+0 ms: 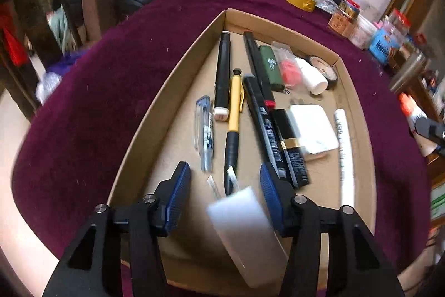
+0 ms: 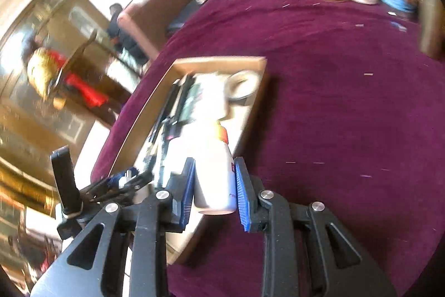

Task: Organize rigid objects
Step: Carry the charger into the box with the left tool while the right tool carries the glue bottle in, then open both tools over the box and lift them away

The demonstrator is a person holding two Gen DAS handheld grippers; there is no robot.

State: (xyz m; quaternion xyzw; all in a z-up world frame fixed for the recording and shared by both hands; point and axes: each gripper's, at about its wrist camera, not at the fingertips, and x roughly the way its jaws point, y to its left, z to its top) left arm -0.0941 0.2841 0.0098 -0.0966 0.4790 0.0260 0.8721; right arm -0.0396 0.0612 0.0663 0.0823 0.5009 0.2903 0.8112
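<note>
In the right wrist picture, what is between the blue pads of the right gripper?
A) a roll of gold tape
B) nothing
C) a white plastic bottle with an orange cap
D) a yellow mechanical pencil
C: the white plastic bottle with an orange cap sits clamped between the blue pads of the right gripper, above the edge of the shallow cardboard tray.

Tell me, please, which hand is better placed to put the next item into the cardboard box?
Right, probably: the right gripper already clamps a white bottle beside the cardboard box; the left gripper grips nothing, a white block loose between its jaws.
</note>
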